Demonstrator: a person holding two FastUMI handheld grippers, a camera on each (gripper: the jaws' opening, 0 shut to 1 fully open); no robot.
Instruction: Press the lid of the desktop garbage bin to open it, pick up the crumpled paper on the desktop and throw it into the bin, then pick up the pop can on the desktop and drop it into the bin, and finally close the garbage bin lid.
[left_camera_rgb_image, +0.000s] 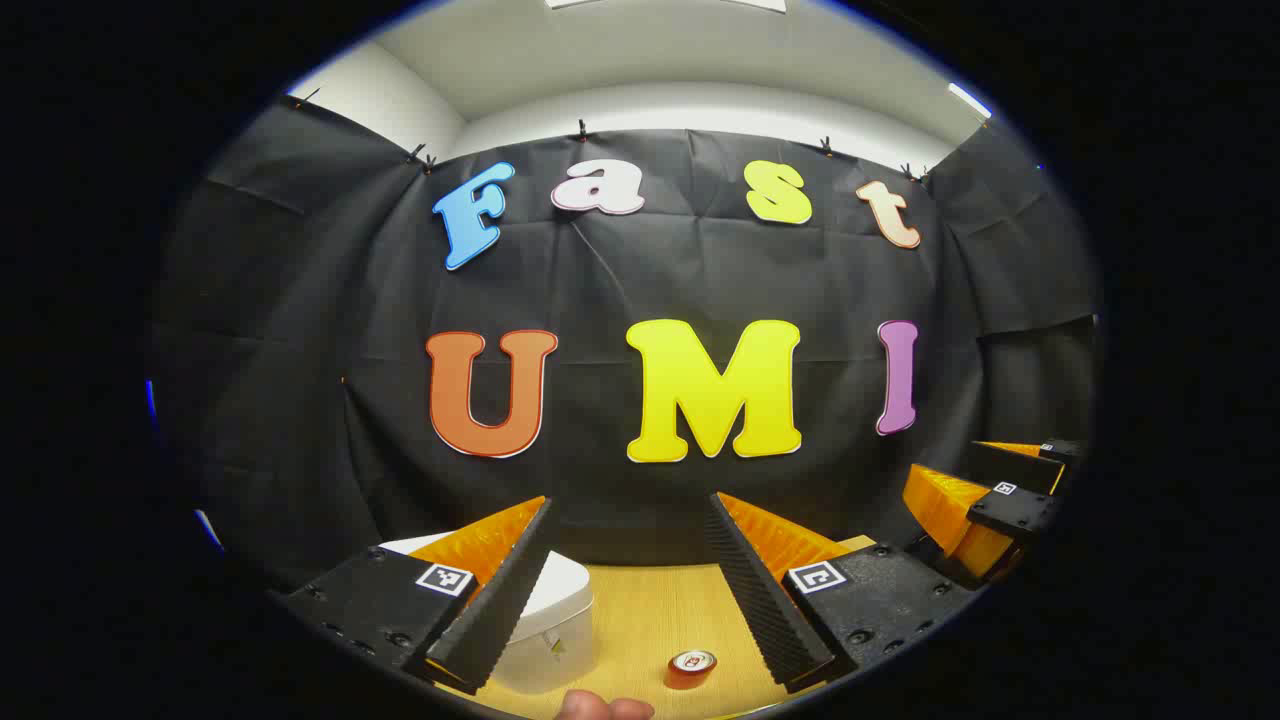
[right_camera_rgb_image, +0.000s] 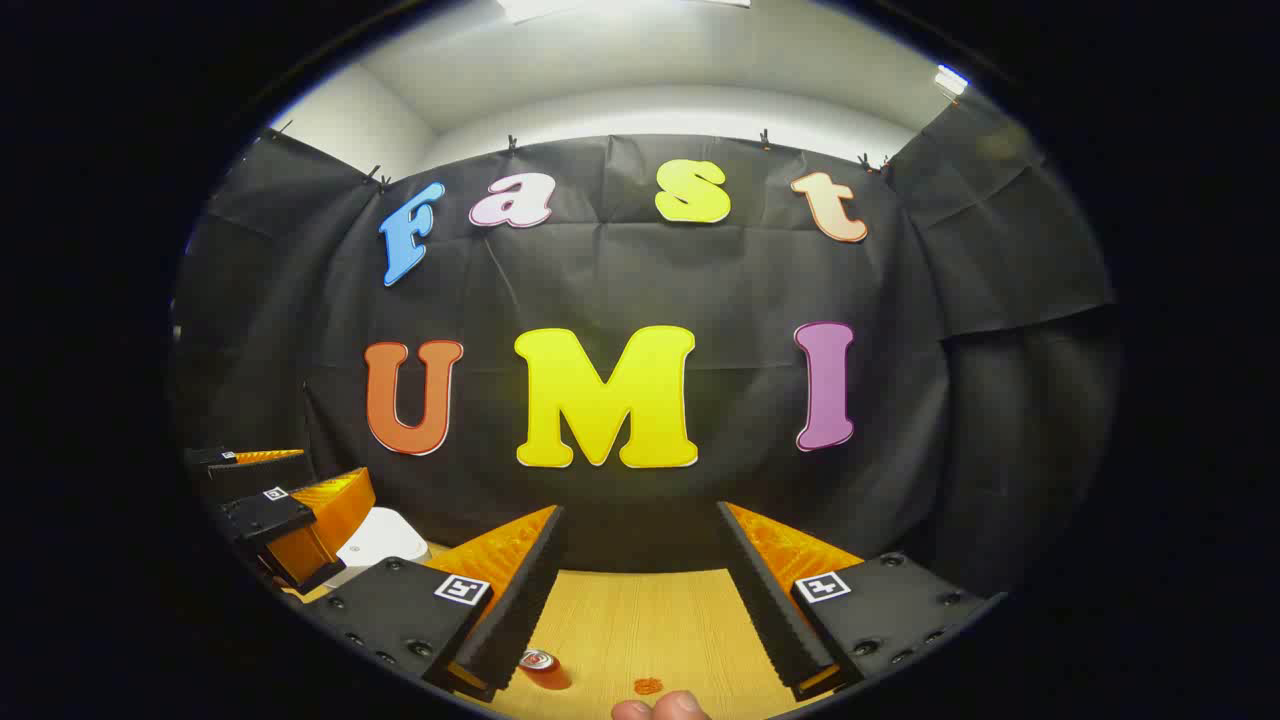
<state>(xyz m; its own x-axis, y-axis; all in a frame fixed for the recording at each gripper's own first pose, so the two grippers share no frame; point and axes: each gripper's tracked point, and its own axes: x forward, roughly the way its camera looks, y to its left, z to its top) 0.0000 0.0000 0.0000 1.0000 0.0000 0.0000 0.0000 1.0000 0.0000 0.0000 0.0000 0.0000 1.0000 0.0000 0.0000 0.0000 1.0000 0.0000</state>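
While both pairs of tongs hang above the pale wooden bench (left_camera_rgb_image: 650, 610), the left tongs (left_camera_rgb_image: 628, 585) stand spread wide with nothing between them, and the right tongs (right_camera_rgb_image: 640, 590) gape likewise. In the left gripper view, the white plastic desktop bin (left_camera_rgb_image: 555, 625) sits at the near left, lid down, partly behind one finger, with the red pop can (left_camera_rgb_image: 691, 668) upright just to its right (a fingertip (left_camera_rgb_image: 600, 708) edges in below). In the right gripper view the can sits near the left finger.
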